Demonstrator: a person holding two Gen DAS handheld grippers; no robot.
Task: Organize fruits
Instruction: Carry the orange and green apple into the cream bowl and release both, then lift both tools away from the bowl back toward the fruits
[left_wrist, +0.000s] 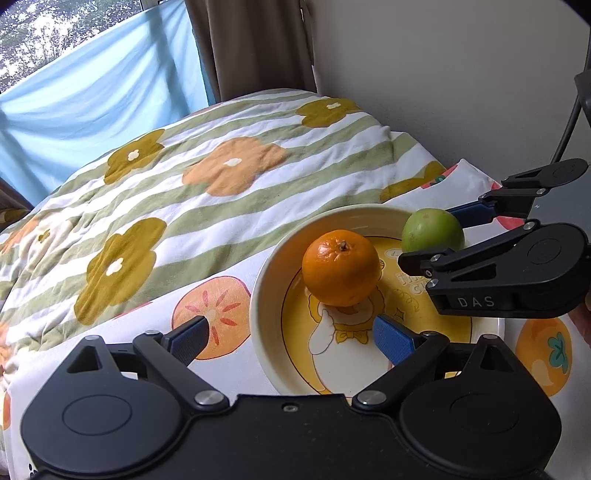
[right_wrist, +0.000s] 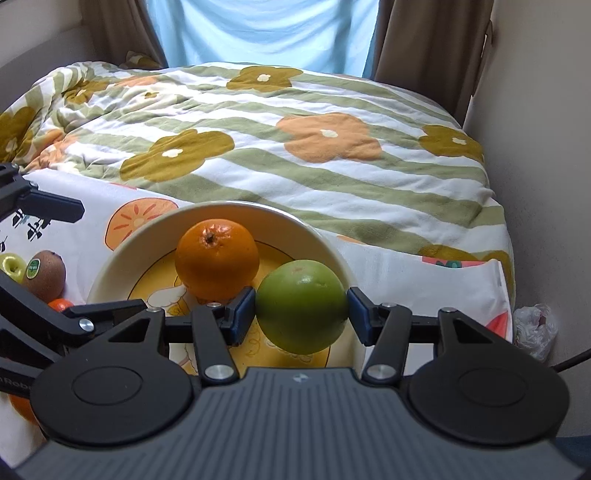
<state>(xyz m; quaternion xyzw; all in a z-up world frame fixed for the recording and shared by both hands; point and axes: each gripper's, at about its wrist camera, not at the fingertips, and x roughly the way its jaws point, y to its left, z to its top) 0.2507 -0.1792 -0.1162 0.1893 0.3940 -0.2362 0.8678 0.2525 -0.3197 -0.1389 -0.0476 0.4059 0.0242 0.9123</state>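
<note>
Right claw clamped on green fruit, pads touching both flanks at the widest part; grip across the middle judged to prevent rolling out. Fruit carried above the near right rim of the bowl, clear of the floor of the bowl, so that release drops it inside rather than onto the bed cover. Seen from the left wrist view, same fruit beyond and to the right of the left claw, at the far right rim of the bowl.

Left claw spread apart, holding nothing. One pad outside the bowl on the left, one pad over the bowl interior; position judged a standby, possibly to steady the bowl on the soft bedding.

Orange resting on the bowl floor, ahead and to the left of the right claw, close to the green fruit; contact between the two not determinable. Directly ahead of the left claw.

Kiwi, yellow fruit and small orange fruit lying outside the bowl, far left of the right claw, partly behind the left claw arm.

Step in hand, as judged: lowering green fruit beside the orange. Caution: open only once the fruit is inside the rim; rolling likely on soft bedding.
</note>
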